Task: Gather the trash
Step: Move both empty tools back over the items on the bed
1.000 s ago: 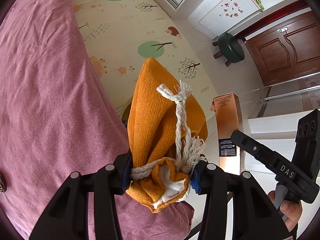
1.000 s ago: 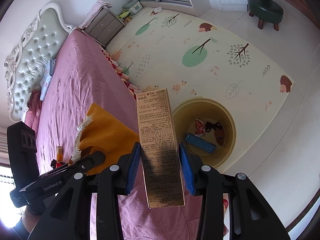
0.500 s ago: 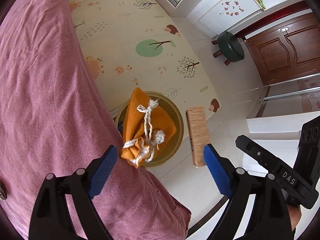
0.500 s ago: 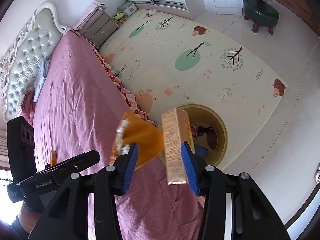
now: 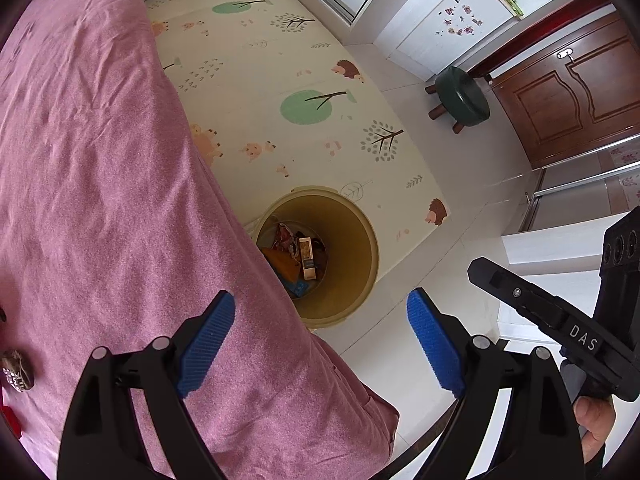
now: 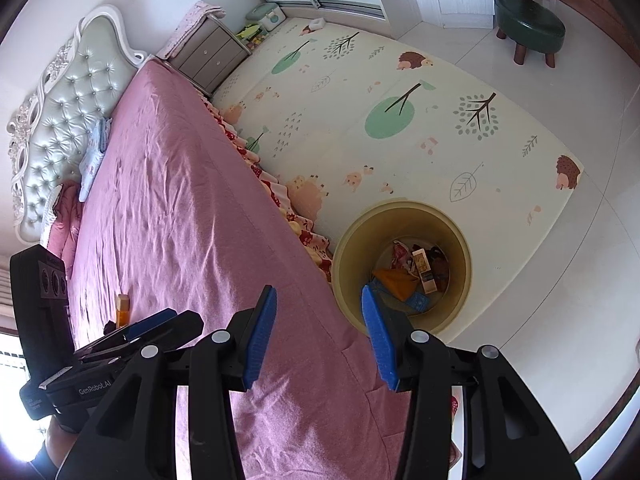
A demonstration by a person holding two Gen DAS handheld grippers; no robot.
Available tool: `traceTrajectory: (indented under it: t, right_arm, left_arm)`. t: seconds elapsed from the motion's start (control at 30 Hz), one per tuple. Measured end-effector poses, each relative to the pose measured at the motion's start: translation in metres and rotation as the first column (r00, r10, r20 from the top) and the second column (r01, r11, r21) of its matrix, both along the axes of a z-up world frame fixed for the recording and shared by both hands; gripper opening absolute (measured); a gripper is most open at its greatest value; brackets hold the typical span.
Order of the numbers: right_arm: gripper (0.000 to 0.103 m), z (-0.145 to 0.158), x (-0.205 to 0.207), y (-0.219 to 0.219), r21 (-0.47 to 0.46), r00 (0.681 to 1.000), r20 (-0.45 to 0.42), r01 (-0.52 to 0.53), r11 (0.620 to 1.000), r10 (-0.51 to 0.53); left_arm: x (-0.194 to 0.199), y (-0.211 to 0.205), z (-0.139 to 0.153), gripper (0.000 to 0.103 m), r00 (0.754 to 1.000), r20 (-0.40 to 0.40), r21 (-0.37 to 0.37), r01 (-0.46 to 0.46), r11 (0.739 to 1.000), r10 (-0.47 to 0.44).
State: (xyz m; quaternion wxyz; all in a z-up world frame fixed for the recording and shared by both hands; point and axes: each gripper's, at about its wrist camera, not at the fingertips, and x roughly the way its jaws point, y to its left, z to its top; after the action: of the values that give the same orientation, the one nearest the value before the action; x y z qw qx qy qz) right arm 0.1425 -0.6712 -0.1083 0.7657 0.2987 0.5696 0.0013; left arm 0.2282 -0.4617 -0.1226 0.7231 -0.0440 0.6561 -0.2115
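Note:
A yellow trash bin (image 5: 360,240) stands on the floor by the bed's corner; it also shows in the right wrist view (image 6: 460,240). Inside lie an orange cloth pouch (image 5: 286,265) (image 6: 394,278), a gold carton (image 5: 307,258) (image 6: 425,270), a blue packet (image 6: 418,302) and other scraps. My left gripper (image 5: 320,334) is open and empty above the bed edge, short of the bin. My right gripper (image 6: 320,336) is open and empty, just left of the bin. Each gripper shows in the other's view: the right (image 5: 560,316), the left (image 6: 120,344).
The pink bed (image 6: 180,208) fills the left. An orange bottle (image 6: 123,310) and small dark items (image 5: 16,368) lie on it. A play mat (image 6: 400,100), a green stool (image 6: 530,28), a nightstand (image 6: 208,54) and a wooden door (image 5: 580,88) lie beyond.
Both grippers opened. The orange pouch dropped from the left and the gold carton from the right; both now lie in the bin.

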Motion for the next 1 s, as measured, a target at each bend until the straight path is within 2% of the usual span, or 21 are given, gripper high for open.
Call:
traceTrajectory:
  t: [0.3,0.6,0.83,1.0]
  right_arm:
    - [0.046,0.03,0.006,0.059,0.001,0.993,0.041,-0.113,0.994,0.113]
    - [0.046,0.048,0.004,0.147,0.0,0.957,0.057,-0.283,0.959,0.283]
    - [0.048,0.049,0.001,0.225,-0.008,0.901,0.047,-0.43,0.903,0.43]
    - [0.049,0.047,0.001,0.284,-0.001,0.853,0.045,-0.521,0.854,0.52]
  left_arm:
    - [-0.02,0.057,0.027,0.09,0.996,0.034,-0.014,-0.08,0.997,0.08]
    - [-0.05,0.14,0.042,0.091,0.978,0.054,0.007,-0.203,0.979,0.202]
    - [-0.081,0.221,0.041,0.091,0.937,0.054,0.015,-0.347,0.938,0.345]
    - [-0.108,0.281,0.038,0.091,0.886,0.048,0.025,-0.462,0.887,0.46]
